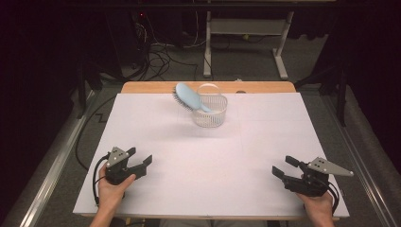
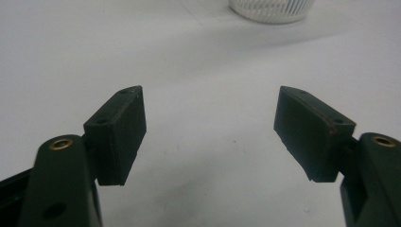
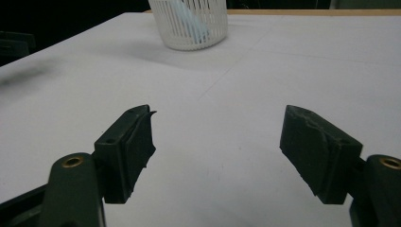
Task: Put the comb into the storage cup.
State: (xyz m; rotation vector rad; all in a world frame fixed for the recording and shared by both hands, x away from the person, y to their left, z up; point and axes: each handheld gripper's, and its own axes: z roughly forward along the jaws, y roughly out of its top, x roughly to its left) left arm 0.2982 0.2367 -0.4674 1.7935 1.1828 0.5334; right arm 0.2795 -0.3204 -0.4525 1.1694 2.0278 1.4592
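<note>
Both hand-held grippers are parked at the near edge of the tabletop [image 1: 165, 142], jaws spread with nothing between them: the left hand-held gripper [image 1: 142, 161] at one corner, the right hand-held gripper [image 1: 283, 166] at the other. Well away, near the far edge, the light blue hairbrush [image 1: 189, 97] sits handle-down in the white basket [image 1: 210, 116], head poking out over the rim. Looks to me like the putting-away part is done, or nothing's been picked up yet; can't say which.

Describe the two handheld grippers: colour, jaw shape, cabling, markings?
Both the left gripper and right gripper are black, each topped by a grey three-cornered plate with small holes. Jaws end in blocky rectangular pads; brass-coloured rivets at the joints. A black cable loops from each.
</note>
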